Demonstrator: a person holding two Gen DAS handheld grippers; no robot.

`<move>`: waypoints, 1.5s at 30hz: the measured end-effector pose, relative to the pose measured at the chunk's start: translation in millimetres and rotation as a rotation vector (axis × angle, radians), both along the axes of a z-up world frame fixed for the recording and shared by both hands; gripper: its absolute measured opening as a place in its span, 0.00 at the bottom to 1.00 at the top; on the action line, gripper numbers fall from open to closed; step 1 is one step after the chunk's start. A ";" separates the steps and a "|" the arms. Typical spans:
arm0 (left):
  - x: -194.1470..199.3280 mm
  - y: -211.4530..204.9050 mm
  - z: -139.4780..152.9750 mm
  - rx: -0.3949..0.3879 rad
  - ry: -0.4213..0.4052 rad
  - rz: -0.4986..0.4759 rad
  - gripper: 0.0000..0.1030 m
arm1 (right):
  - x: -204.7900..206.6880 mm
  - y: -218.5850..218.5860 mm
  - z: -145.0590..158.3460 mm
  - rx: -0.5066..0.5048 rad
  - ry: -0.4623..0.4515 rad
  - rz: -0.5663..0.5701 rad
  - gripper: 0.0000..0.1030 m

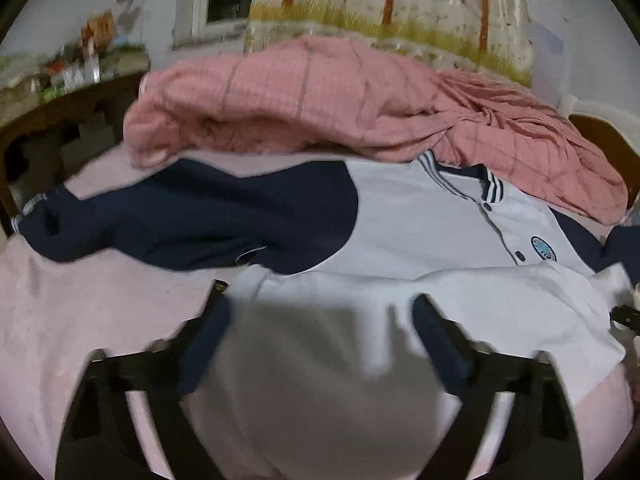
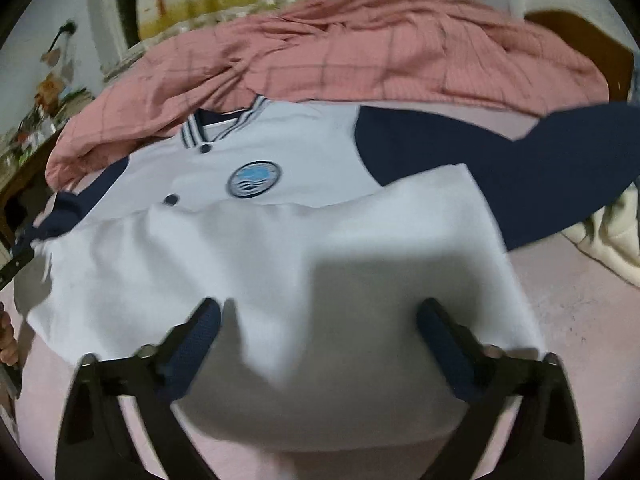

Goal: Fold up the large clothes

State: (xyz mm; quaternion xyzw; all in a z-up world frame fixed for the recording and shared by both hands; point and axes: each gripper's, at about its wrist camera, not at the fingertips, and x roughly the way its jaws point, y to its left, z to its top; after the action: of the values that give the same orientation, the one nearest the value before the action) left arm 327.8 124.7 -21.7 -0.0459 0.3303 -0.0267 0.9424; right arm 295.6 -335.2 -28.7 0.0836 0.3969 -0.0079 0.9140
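White cotton-like fabric of the navy-sleeved baseball jacket [image 1: 420,232] lies face up on the pale pink bed sheet [image 1: 80,320], its lower half already turned up over the chest, just below the round blue badge [image 2: 254,180]. Your left gripper [image 1: 320,320] and right gripper [image 2: 320,320] both hover with jaws spread, pads pressing on nothing, the folded white panel lying beneath them.

To do this step well, I would have you smooth the turned-up edge so it runs straight across, then deal with the sleeves: take each navy cuff and bring it inward over the body, keeping the fold line level.

The jacket's long axis runs from you toward the crumpled pink checked quilt [image 1: 340,104], striped collar [image 2: 224,120] at the far end touching it. One navy sleeve [image 1: 180,216] stretches out to the left side, the other [image 2: 520,160] to the right, across that axis.
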 end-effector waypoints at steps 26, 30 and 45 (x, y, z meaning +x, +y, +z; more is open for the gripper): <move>-24.1 6.9 15.9 0.049 -0.105 0.044 0.63 | -40.7 2.2 25.2 -0.105 -0.199 -0.041 0.74; -28.9 1.7 24.8 0.033 -0.135 0.021 0.65 | -47.3 14.0 30.2 -0.158 -0.246 -0.041 0.74; -58.4 -0.8 84.4 -0.007 -0.277 -0.094 0.71 | -60.8 1.0 69.4 0.025 -0.296 -0.173 0.83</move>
State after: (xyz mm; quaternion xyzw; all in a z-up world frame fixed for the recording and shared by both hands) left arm 269.4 123.8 62.7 -0.0297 0.1989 -0.0780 0.9765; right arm 234.8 -334.2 40.7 0.1293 0.2492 -0.0692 0.9573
